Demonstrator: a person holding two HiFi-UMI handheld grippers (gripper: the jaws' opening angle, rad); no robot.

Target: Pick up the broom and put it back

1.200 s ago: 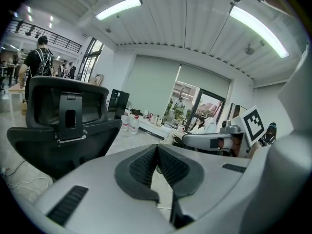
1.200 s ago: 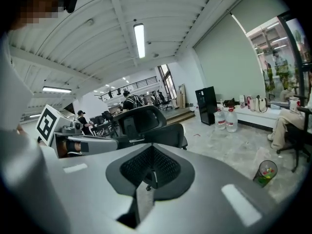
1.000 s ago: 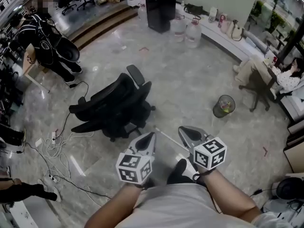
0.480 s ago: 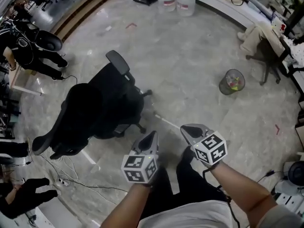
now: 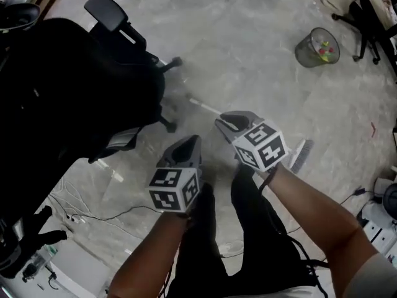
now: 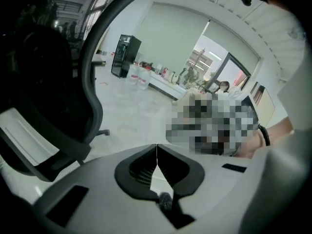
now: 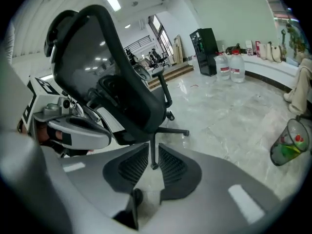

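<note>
The broom lies flat on the marble floor: its thin white handle (image 5: 205,106) runs from near the chair's base toward the person, and its brush head (image 5: 301,155) shows to the right of the right hand. My right gripper (image 5: 225,121) hangs low over the handle. Its jaws are opening, with a narrow gap and nothing pressed between the pads (image 7: 154,152); only a chair leg shows through the gap. My left gripper (image 5: 190,141) is beside it to the left, shut and empty, its tips touching (image 6: 156,147).
A black office chair (image 5: 68,85) fills the left side, its base leg (image 5: 167,62) close to the handle's far end. A mesh bin (image 5: 317,47) stands at the upper right. Cables (image 5: 80,213) trail on the floor at lower left. The person's legs (image 5: 248,228) are below the grippers.
The head view and both grippers have sunk toward the floor, so the chair and broom look much nearer. The right gripper's jaws have parted from shut.
</note>
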